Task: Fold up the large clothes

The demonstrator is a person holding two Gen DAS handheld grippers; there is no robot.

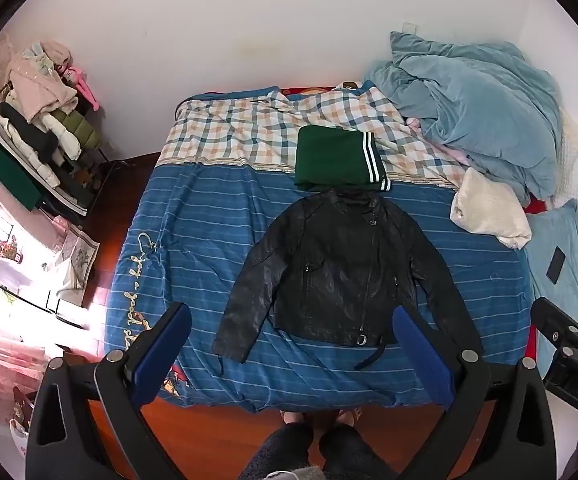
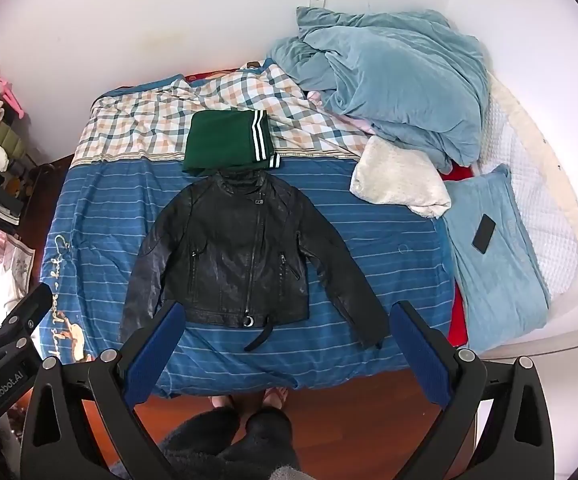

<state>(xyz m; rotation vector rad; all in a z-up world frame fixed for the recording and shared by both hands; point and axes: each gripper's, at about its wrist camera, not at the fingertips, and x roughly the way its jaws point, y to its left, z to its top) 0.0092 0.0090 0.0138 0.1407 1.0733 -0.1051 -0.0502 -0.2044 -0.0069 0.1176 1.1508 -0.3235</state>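
- Nearest the lens, our left gripper (image 1: 291,356) and right gripper (image 2: 285,354) hung above the foot of the bed (image 1: 193,216), both tilted steeply down — jaws spread as wide as they go, nothing between them.
- The person's knees and bare feet (image 2: 249,400) showed just under the grippers, on the wooden floor at the bed's edge.
- The black leather jacket (image 2: 233,256) lay front-up and flat on the blue striped quilt, sleeves angled outward, zip closed, its belt strap trailing off the hem toward us.
- A folded green garment (image 2: 229,140) with white stripes sat just beyond the collar, touching or overlapping it; we could not tell which.
- Risks, as we judged them: the leather looked stiff and slick, so a shallow pinch on a cuff could slip; the loose strap and buckle could bunch inside a fold; pushing the collar end could disturb the green garment.
- A phone (image 2: 484,233) lay on the blue pillow at the right, well apart from the jacket — little danger there.
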